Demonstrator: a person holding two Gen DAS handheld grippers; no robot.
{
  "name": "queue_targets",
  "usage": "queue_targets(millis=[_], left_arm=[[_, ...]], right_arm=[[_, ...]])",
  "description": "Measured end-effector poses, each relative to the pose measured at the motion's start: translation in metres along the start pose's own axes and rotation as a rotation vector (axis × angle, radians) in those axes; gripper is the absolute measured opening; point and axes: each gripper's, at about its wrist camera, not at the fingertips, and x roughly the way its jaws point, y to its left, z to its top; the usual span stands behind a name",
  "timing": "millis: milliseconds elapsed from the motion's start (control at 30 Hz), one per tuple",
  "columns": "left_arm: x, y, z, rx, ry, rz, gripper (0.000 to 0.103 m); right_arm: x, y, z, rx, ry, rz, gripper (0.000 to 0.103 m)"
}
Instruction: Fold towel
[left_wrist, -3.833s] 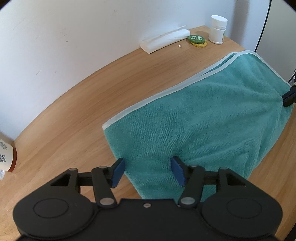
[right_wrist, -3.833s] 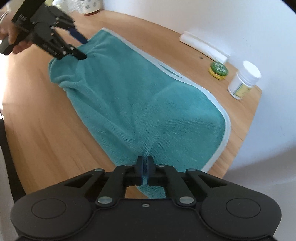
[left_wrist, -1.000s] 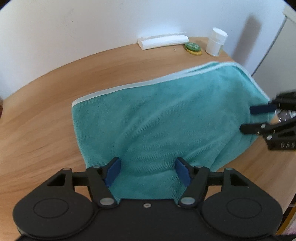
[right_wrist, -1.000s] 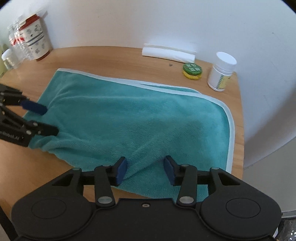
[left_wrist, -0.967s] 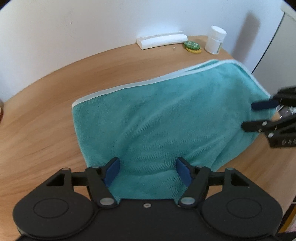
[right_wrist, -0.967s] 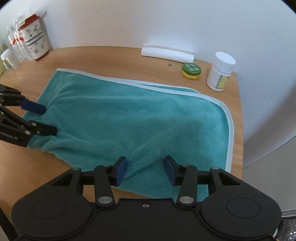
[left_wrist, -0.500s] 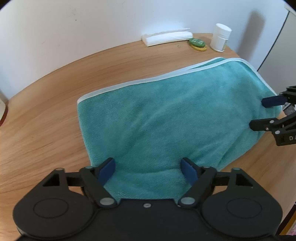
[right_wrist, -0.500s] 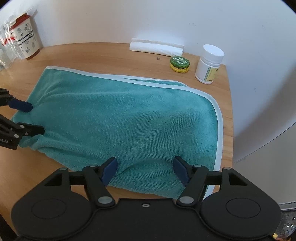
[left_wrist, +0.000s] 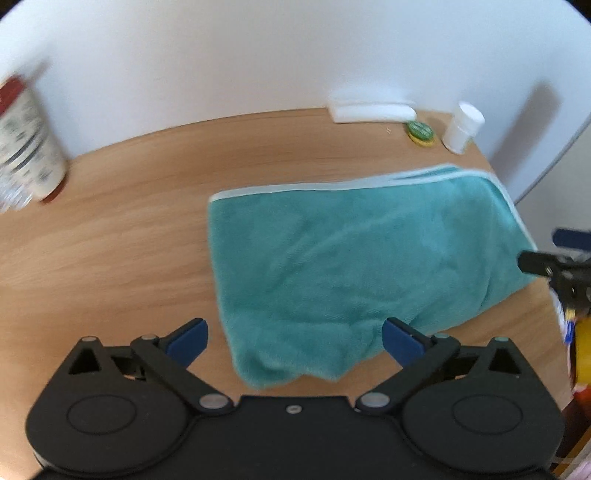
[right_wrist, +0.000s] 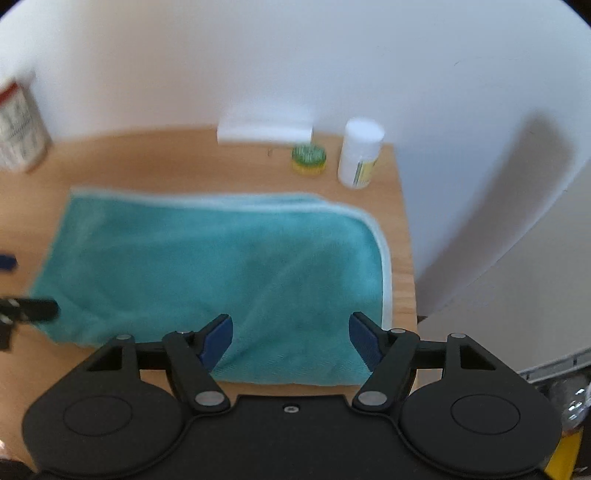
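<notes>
The teal towel (left_wrist: 362, 258) with a pale hem lies folded in half on the wooden table (left_wrist: 129, 221), its hemmed edges at the far side. It also shows in the right wrist view (right_wrist: 221, 266). My left gripper (left_wrist: 295, 339) is open and empty, pulled back just short of the towel's near left corner. My right gripper (right_wrist: 291, 338) is open and empty above the towel's near right edge. Its fingers (left_wrist: 535, 260) show at the right edge of the left wrist view.
At the back by the wall lie a white roll (right_wrist: 264, 131), a green-lidded tin (right_wrist: 308, 157) and a white pill bottle (right_wrist: 360, 153). A patterned cup (left_wrist: 26, 136) stands far left. The table's right edge (right_wrist: 406, 258) runs close to the towel.
Both grippers have opened wider and pulled back and up from the towel. The towel has stayed lying folded on the table.
</notes>
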Motion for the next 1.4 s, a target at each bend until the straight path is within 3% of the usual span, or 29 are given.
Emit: queue_targets(millis=[100, 233, 433, 567, 800, 1033, 1400], left_arm=[[-0.035, 0.001, -0.006, 0.004, -0.053, 0.063, 0.103], [-0.078, 0.022, -0.007, -0.055, -0.062, 0.019, 0.103], [-0.120, 0.050, -0.012, -0.066, -0.072, 0.057, 0.103], [-0.146, 0.072, -0.025, -0.080, -0.084, 0.038, 0.103], [-0.173, 0.081, -0.049, -0.021, -0.102, 0.071, 0.103], [-0.183, 0.076, -0.052, -0.074, -0.088, 0.082, 0.103], [-0.184, 0.059, -0.050, -0.151, -0.082, 0.100, 0.103]], right_arm=[[-0.025, 0.008, -0.004, -0.006, -0.026, 0.016, 0.082], [-0.062, 0.018, -0.008, 0.123, -0.040, 0.048, 0.093], [-0.107, 0.060, -0.007, 0.226, -0.074, 0.028, 0.095], [-0.137, 0.097, -0.018, 0.270, -0.070, 0.030, 0.097], [-0.169, 0.145, -0.027, 0.237, -0.092, -0.031, 0.098], [-0.183, 0.150, -0.025, 0.231, -0.112, -0.017, 0.100], [-0.181, 0.123, -0.026, 0.195, -0.077, 0.016, 0.100]])
